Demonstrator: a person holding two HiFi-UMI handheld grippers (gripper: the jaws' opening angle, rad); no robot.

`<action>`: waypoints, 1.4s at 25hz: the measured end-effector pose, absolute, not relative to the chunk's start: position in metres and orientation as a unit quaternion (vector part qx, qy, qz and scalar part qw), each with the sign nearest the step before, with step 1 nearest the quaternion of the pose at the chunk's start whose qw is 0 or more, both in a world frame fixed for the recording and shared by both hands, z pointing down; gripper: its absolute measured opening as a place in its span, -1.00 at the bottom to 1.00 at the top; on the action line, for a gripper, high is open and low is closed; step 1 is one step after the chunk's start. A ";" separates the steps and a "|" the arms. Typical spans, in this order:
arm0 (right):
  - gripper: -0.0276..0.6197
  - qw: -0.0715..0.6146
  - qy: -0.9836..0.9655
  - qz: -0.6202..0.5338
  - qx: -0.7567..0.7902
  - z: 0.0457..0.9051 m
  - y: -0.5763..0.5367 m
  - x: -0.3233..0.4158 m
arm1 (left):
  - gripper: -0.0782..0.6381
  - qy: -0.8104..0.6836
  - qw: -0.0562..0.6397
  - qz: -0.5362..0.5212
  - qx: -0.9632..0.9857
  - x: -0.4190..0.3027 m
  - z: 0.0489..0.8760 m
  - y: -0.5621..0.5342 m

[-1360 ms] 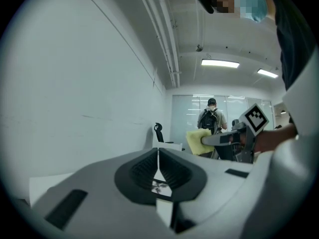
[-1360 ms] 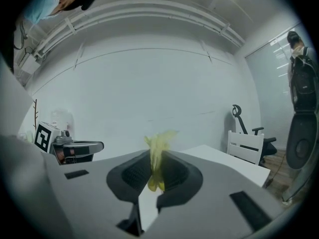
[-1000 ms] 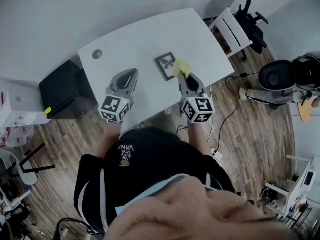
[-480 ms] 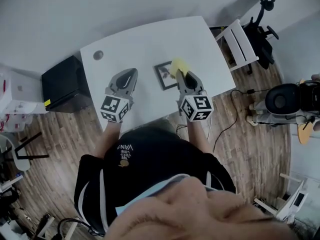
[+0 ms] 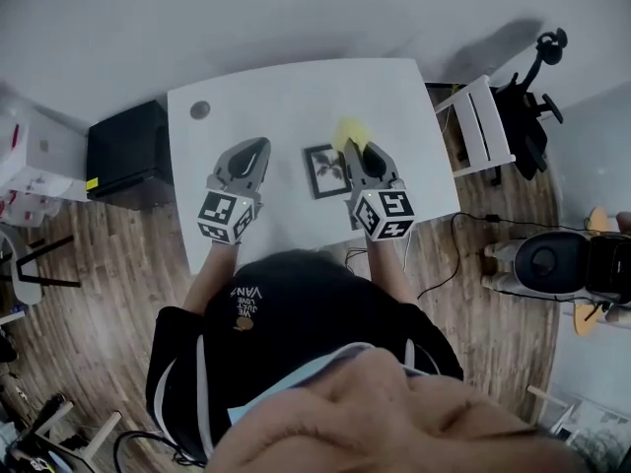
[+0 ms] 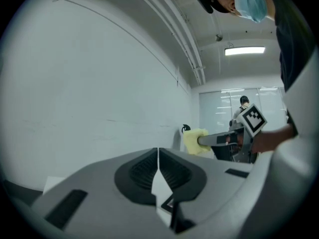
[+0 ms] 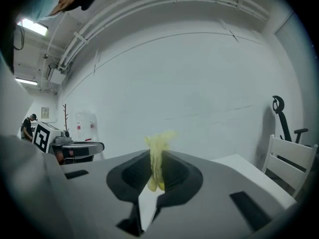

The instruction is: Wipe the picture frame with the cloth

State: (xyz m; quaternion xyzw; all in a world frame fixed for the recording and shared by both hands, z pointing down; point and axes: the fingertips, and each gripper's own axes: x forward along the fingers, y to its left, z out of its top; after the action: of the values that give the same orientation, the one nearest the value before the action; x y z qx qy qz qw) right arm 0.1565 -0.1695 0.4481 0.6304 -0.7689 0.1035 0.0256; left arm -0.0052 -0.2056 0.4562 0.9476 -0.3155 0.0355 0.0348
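Head view, looking steeply down: white bench (image 5: 276, 97) with a small dark picture frame (image 5: 326, 169) lying flat near its middle. Right gripper (image 5: 360, 153) just at the frame's right edge, jaws clamped on a yellow cloth (image 5: 347, 132). Cloth bunched just beyond the frame's far right corner, perhaps touching it, though hard to tell from this height. Left gripper (image 5: 252, 153) to the left of the frame, clearly apart from it, pointing the same way. Small grey disc (image 5: 200, 109) well to the far left of the frame, near the bench corner. Black cabinet (image 5: 126, 156) on the floor left of the frame, past the bench edge; white chair (image 5: 480, 126) to the frame's right.

Left gripper view: jaws pressed together, nothing between them, only a thin seam.

Right gripper view: jaws closed on the yellow cloth, a tuft standing up past the tips.
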 end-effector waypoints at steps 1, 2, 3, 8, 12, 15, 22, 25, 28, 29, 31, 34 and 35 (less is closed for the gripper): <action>-0.80 0.026 -0.773 0.103 0.626 0.448 -0.173 0.156 | -0.73 -0.321 0.035 0.035 0.946 -0.006 0.456 -0.207; -0.80 0.027 -0.777 0.103 0.621 0.448 -0.177 0.156 | -0.73 -0.327 0.035 0.035 0.944 -0.006 0.456 -0.209; -0.80 0.027 -0.780 0.103 0.616 0.449 -0.181 0.156 | -0.73 -0.333 0.036 0.035 0.942 -0.007 0.457 -0.210; -0.80 0.030 -0.795 0.108 0.596 0.454 -0.194 0.158 | -0.73 -0.354 0.037 0.036 0.934 -0.005 0.458 -0.214; -0.80 0.033 -0.805 0.114 0.581 0.459 -0.207 0.157 | -0.73 -0.370 0.037 0.037 0.928 -0.007 0.458 -0.219; -0.80 0.039 -0.813 0.117 0.569 0.465 -0.219 0.155 | -0.73 -0.383 0.039 0.040 0.922 -0.009 0.460 -0.223; -0.80 0.046 -0.824 0.132 0.550 0.482 -0.240 0.152 | -0.73 -0.404 0.044 0.049 0.912 -0.014 0.466 -0.225; -0.80 0.048 -0.823 0.146 0.546 0.495 -0.244 0.150 | -0.73 -0.409 0.046 0.053 0.910 -0.017 0.469 -0.225; -0.80 0.058 -0.824 0.162 0.540 0.510 -0.246 0.148 | -0.73 -0.412 0.046 0.055 0.908 -0.018 0.471 -0.224; -0.80 0.063 -0.824 0.166 0.538 0.516 -0.246 0.147 | -0.73 -0.413 0.046 0.055 0.908 -0.018 0.471 -0.224; -0.80 0.073 -0.823 0.177 0.535 0.529 -0.247 0.148 | -0.73 -0.416 0.046 0.056 0.906 -0.018 0.471 -0.223; -0.80 0.090 -0.822 0.190 0.529 0.547 -0.246 0.148 | -0.73 -0.422 0.045 0.056 0.904 -0.019 0.472 -0.222; -0.80 0.095 -0.822 0.194 0.527 0.553 -0.246 0.147 | -0.73 -0.424 0.046 0.056 0.903 -0.020 0.473 -0.222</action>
State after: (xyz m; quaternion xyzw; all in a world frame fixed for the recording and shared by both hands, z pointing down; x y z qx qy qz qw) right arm 0.1474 -0.2456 0.5527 0.5272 -0.8218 0.1939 0.0955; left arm -0.0199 -0.2215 0.4726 0.9028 -0.4239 0.0565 0.0461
